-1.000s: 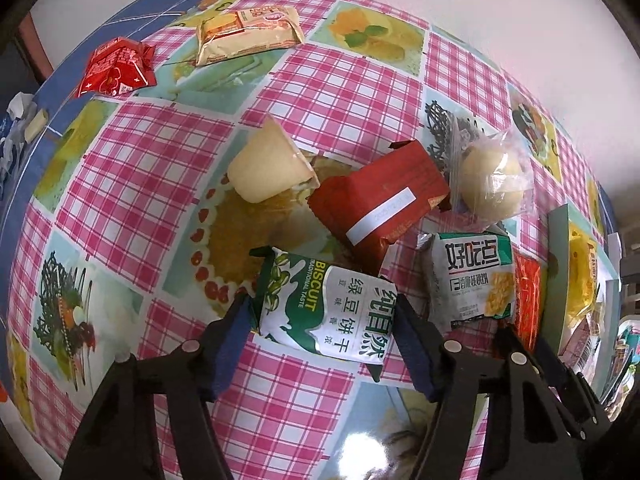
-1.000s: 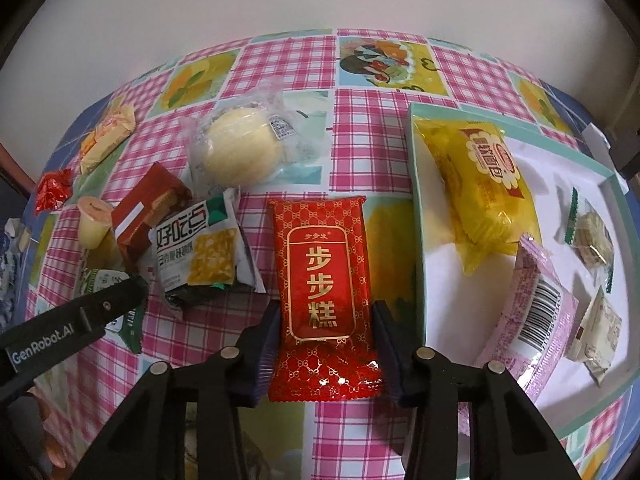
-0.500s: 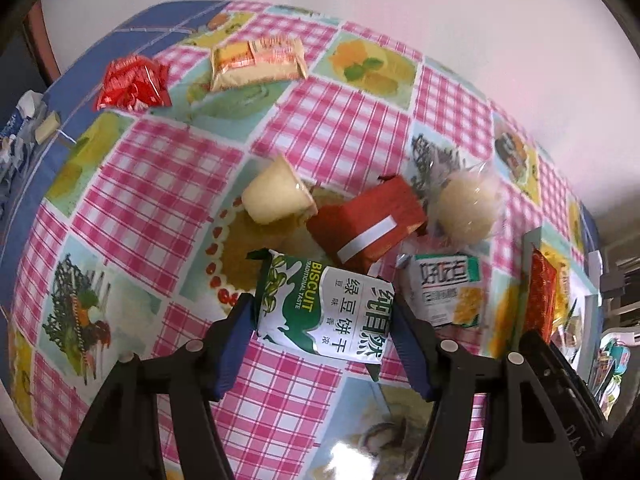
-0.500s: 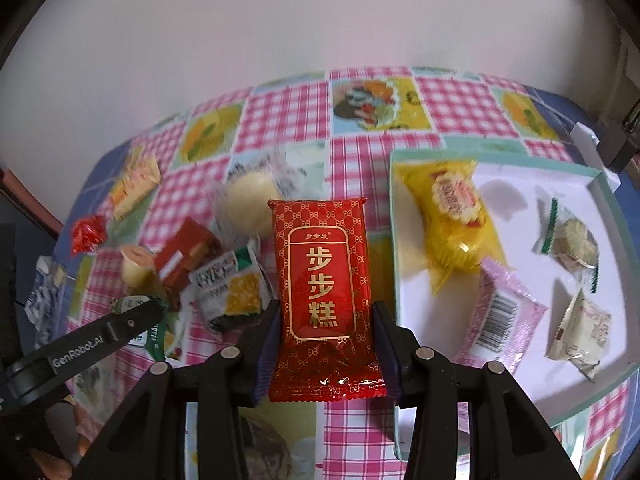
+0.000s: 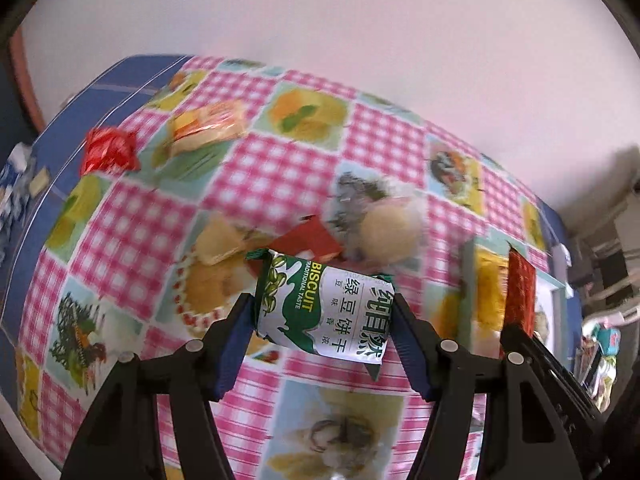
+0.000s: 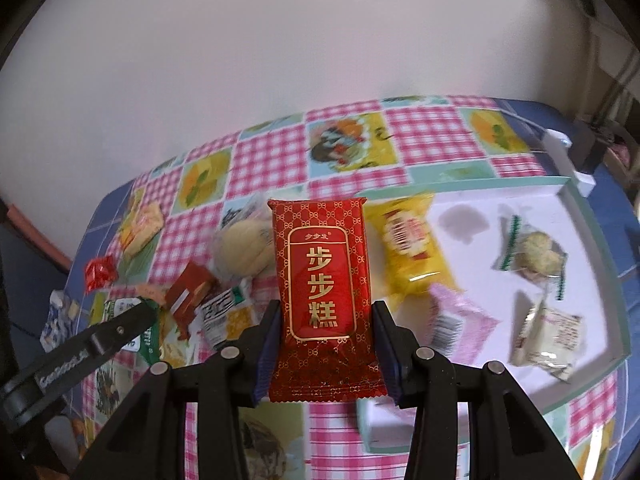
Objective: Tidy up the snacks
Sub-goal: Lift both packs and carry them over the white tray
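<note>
We logged the left hand-held gripper (image 5: 323,317) closed on a green biscuit pack (image 5: 325,307), one blue pad on each short end, the pack held crosswise and clear of the tabletop (image 5: 260,168). The right hand-held gripper (image 6: 325,322) was closed on a red cake pack (image 6: 323,280), pads pressing its long sides, the pack standing upright between them and lifted off the cloth.

Right wrist view: the red pack hung over the left rim of the white tray (image 6: 600,344). In the tray we noted a pink pack (image 6: 460,322) nearest, a pale pack (image 6: 548,336) to its right, a yellow pack (image 6: 412,252) farther in, and a clear-wrapped cookie (image 6: 536,256) toward the far right. Left of the red pack lay a white-and-yellow pack (image 6: 228,312), a brown box (image 6: 190,290) beside it, and a wrapped bun (image 6: 244,248) behind both. Farther left we saw a red candy (image 6: 100,274) and, beyond it, an orange pack (image 6: 142,226) near the tabletop's far edge. The left gripper's arm entered at lower left.

Left wrist view, blurred: behind the green pack we made out the box, the bun, and a pale cup (image 5: 220,238), too smeared to tell which touched. The tray edge sat at right, with the red pack in front of it.
</note>
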Action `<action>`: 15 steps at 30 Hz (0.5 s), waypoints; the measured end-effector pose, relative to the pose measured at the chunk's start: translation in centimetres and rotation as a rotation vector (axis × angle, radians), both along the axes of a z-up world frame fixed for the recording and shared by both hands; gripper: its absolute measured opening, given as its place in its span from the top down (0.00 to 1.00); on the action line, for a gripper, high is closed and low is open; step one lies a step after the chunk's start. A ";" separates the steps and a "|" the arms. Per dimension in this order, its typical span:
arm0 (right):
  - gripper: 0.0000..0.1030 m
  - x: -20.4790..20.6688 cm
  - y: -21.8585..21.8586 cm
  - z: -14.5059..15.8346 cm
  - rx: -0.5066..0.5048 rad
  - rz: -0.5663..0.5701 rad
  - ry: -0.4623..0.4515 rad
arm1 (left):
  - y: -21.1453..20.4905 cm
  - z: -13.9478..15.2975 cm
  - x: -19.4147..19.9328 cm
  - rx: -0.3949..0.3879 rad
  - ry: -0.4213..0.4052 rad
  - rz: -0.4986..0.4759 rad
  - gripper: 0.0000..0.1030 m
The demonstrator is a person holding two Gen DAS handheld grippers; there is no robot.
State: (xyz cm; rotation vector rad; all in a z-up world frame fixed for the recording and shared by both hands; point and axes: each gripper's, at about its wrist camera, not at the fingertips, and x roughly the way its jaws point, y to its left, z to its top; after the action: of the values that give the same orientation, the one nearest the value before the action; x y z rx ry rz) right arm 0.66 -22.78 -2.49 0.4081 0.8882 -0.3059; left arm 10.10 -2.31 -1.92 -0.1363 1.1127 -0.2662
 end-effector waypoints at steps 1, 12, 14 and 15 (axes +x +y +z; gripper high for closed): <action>0.55 -0.2 -0.6 0.2 0.000 -0.018 -0.002 | -0.7 0.4 -0.2 0.000 -0.011 -0.020 0.34; 0.55 -3.9 -8.2 0.8 0.011 -0.263 0.017 | -10.9 2.5 -4.0 0.027 -0.113 -0.289 0.34; 0.55 -4.8 -9.9 0.6 0.026 -0.311 0.023 | -12.6 2.3 -4.8 0.032 -0.118 -0.334 0.34; 0.55 -5.2 -10.5 0.5 0.029 -0.333 0.026 | -13.4 2.2 -5.2 0.036 -0.120 -0.356 0.34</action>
State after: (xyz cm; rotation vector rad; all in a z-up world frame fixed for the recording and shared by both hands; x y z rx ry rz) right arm -4.58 -33.31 -1.99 0.5808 0.8495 -0.6060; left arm 4.92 -15.73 0.26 0.1110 1.0178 -0.5639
